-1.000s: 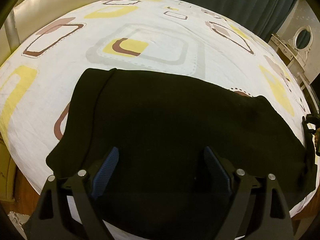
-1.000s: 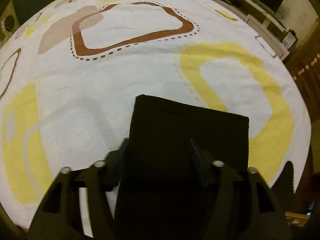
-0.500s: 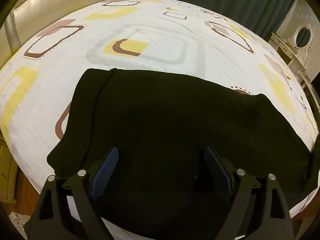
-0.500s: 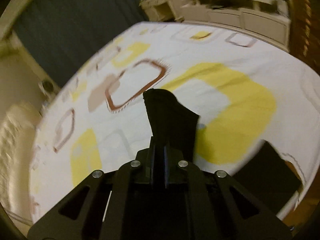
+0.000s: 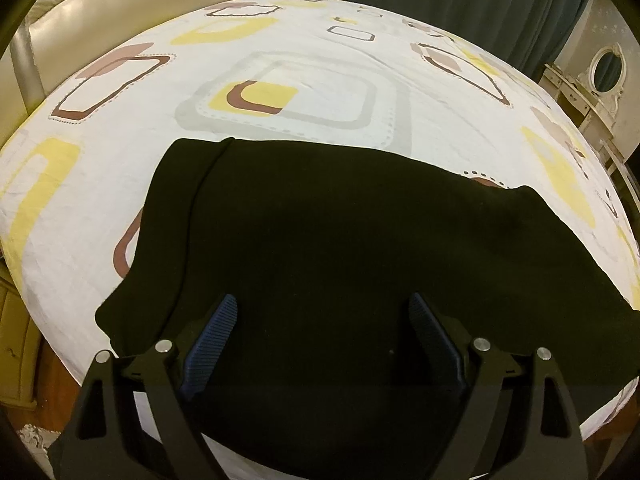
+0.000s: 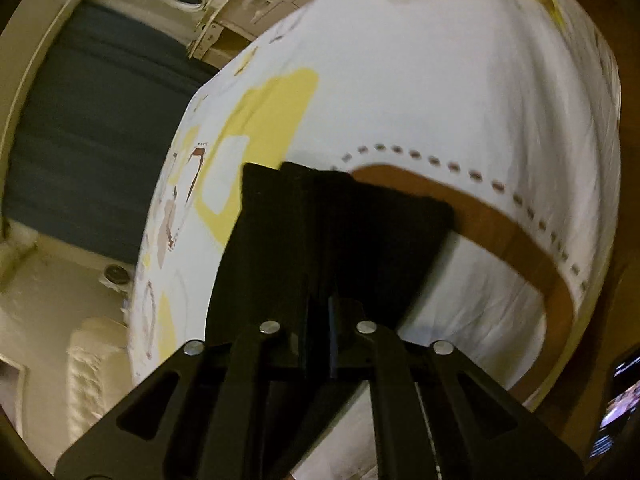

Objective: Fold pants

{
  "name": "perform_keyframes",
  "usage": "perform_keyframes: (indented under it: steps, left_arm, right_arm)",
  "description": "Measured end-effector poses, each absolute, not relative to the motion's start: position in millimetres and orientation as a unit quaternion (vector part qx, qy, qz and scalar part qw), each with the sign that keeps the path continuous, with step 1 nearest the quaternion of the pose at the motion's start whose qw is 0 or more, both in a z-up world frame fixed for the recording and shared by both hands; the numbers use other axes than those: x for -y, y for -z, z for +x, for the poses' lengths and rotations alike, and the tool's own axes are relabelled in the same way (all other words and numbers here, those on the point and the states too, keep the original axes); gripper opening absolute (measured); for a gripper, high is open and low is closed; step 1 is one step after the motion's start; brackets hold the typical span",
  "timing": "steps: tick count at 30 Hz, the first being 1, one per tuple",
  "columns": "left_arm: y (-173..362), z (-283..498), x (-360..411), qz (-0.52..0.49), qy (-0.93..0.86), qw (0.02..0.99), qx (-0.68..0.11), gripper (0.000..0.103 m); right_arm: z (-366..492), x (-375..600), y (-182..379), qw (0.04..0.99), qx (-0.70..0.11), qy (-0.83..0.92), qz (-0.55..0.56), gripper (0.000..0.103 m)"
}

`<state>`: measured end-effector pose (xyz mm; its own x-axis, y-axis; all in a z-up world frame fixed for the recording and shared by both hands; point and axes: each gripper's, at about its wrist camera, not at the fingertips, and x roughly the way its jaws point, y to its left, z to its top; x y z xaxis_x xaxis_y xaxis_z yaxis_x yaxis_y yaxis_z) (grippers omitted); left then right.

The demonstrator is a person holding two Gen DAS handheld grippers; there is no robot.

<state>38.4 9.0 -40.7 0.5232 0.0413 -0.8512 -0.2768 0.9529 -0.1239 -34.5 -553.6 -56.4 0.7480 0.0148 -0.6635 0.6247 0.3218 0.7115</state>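
Right gripper (image 6: 326,320) has swung round since 0.5 s ago — fingers clenched on a pants (image 6: 340,232) end, cloth lifted ahead of them above the bed (image 6: 460,100). Left gripper (image 5: 322,332) fingers spread wide, released — pants (image 5: 340,240) flat between & beyond.

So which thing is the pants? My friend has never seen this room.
Find the big bed sheet, white with yellow and brown squares. Spread on its near edge are the pants, the only plain black cloth, lying under the open left gripper.
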Motion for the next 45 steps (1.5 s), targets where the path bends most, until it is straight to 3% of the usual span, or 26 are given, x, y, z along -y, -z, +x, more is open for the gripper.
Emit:
perform_keyframes:
  steps: [2,5,6,7,8,15,20,30,33,35,36,40,45]
  left_arm:
    - [40.9,38.6,-9.2,-0.122,-0.092,0.864,-0.48,0.087]
    - [41.0,38.5,-8.3,-0.12,-0.093,0.865,-0.479,0.087]
    - [41.0,38.5,-8.1,-0.119,-0.094,0.865,-0.479,0.087]
    - [41.2,38.2,-7.7,-0.118,-0.095,0.865,-0.479,0.087]
    - [41.1,38.4,-7.5,-0.117,-0.095,0.865,-0.479,0.087]
    - [40.0,37.6,-7.5,-0.118,-0.091,0.864,-0.481,0.087]
    - [41.6,37.4,-6.5,-0.114,-0.091,0.865,-0.48,0.087]
    - [42.5,37.5,-6.1,-0.111,-0.091,0.866,-0.478,0.087]
    - [42.7,37.1,-6.1,-0.11,-0.091,0.867,-0.477,0.087]
    - [42.9,37.0,-6.1,-0.108,-0.09,0.868,-0.476,0.088]
    - [43.0,37.0,-6.1,-0.107,-0.089,0.869,-0.475,0.088]
    - [43.0,37.3,-6.7,-0.106,-0.088,0.869,-0.475,0.088]
    - [41.1,36.4,-6.4,-0.103,-0.083,0.871,-0.474,0.088]
  right_arm:
    - [-38.5,556.7,62.2,0.747,-0.26,0.189,0.581,0.027]
    - [-37.4,559.5,59.0,0.752,-0.241,0.198,0.58,0.03]
    - [-33.7,559.6,57.2,0.757,-0.245,0.201,0.572,0.029]
    - [-30.4,559.2,55.7,0.759,-0.251,0.204,0.564,0.011]
    - [-27.5,558.9,52.2,0.765,-0.259,0.208,0.552,0.006]
    - [-40.3,559.9,36.6,0.788,-0.264,0.219,0.512,0.005]
    - [-49.8,566.6,68.7,0.767,-0.266,0.22,0.54,0.005]
    - [-74.2,580.9,70.6,0.75,-0.254,0.186,0.581,0.007]
    - [-84.7,586.4,61.0,0.751,-0.249,0.182,0.583,0.018]
    - [-89.8,594.1,47.2,0.761,-0.239,0.198,0.57,0.043]
    - [-90.6,599.2,41.2,0.767,-0.231,0.198,0.564,0.047]
    - [-72.0,625.7,30.2,0.784,-0.239,0.152,0.553,0.057]
    - [-36.2,639.7,40.4,0.784,-0.293,0.094,0.539,0.057]
